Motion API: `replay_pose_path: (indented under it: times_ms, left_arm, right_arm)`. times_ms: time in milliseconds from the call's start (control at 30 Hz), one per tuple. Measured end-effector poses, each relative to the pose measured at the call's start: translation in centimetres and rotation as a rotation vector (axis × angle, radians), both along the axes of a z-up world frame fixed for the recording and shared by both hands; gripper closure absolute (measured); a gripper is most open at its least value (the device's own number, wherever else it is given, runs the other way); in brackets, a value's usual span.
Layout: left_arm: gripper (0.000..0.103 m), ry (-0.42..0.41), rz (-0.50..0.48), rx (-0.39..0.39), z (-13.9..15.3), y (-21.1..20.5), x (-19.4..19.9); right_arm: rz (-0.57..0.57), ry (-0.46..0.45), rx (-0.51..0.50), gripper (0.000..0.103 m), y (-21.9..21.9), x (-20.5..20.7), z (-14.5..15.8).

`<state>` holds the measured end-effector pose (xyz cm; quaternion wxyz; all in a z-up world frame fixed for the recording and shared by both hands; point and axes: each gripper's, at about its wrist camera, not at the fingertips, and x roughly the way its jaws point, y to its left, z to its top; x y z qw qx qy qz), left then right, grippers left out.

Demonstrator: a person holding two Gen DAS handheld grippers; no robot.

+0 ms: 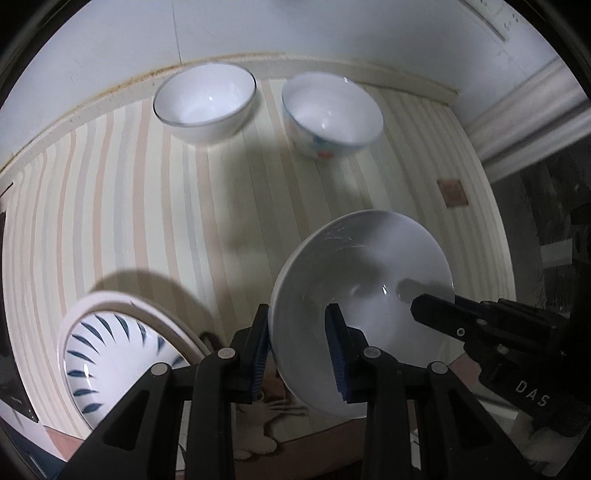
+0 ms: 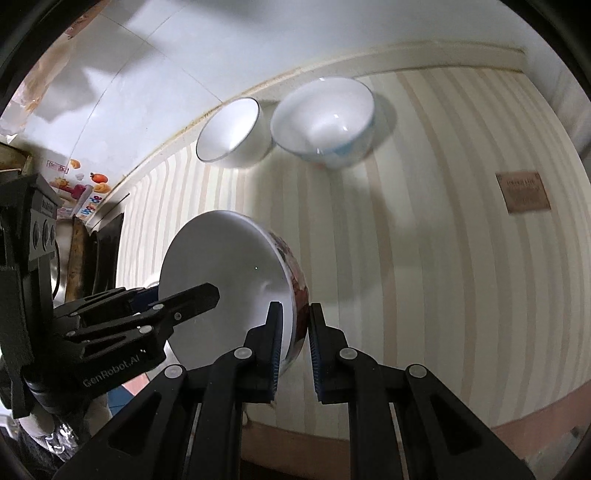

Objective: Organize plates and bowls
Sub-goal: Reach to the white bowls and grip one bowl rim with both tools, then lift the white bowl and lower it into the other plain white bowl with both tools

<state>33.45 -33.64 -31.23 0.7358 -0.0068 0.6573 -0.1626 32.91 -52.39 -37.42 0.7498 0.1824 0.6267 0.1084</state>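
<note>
A bowl (image 1: 362,266), white inside with a red-brown pattern outside (image 2: 301,284), hangs tilted above the striped tablecloth (image 1: 147,206). My left gripper (image 1: 297,310) is shut on its left rim, one blue pad inside and one outside. My right gripper (image 2: 295,306) is shut on the opposite rim, and it shows at the bowl's right side in the left wrist view (image 1: 421,302). In the right wrist view the left gripper (image 2: 199,295) comes in from the left. Two more bowls stand at the back: a plain white bowl (image 1: 205,99) (image 2: 231,133) and a blue-and-red patterned bowl (image 1: 332,110) (image 2: 325,110).
A plate with blue strokes (image 1: 110,354) lies on a larger white plate at the near left. A small brown label (image 1: 452,192) (image 2: 522,192) lies on the cloth at the right. A white wall (image 1: 295,29) runs just behind the far bowls. Dark clutter stands at the left (image 2: 96,258).
</note>
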Motion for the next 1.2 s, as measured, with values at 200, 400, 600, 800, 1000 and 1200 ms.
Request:
replay_pose_path:
  times_ms: [200,400,600,800,1000,1200]
  left_arm:
    - [0.076,0.036,-0.01,0.035,-3.2,-0.7,-1.6]
    - [0.076,0.058,-0.033,0.069,-5.5,-1.6,-2.4]
    - [0.076,0.058,-0.047,0.092,-6.3,-2.5,-2.5]
    - [0.076,0.063,-0.052,0.099,-6.7,-3.6,-2.3]
    - [0.076,0.074,-0.061,0.099,-6.1,-3.6,-1.6]
    - [0.076,0.051,-0.039,0.094,-3.2,-2.2,-0.4]
  right_arm:
    - [-0.017,0.022,0.005,0.087,-0.3,-2.2,-2.3]
    - [-0.021,0.043,-0.001,0.087,-0.6,-3.3,-5.2]
    - [-0.024,0.056,0.001,0.087,-1.2,-3.7,-6.3]
    - [-0.02,0.072,0.0,0.087,-0.4,-3.2,-6.9]
    - [-0.017,0.091,0.013,0.087,-0.6,-2.7,-7.5]
    - [-0.025,0.121,0.046,0.087,-1.5,-2.3,-7.2]
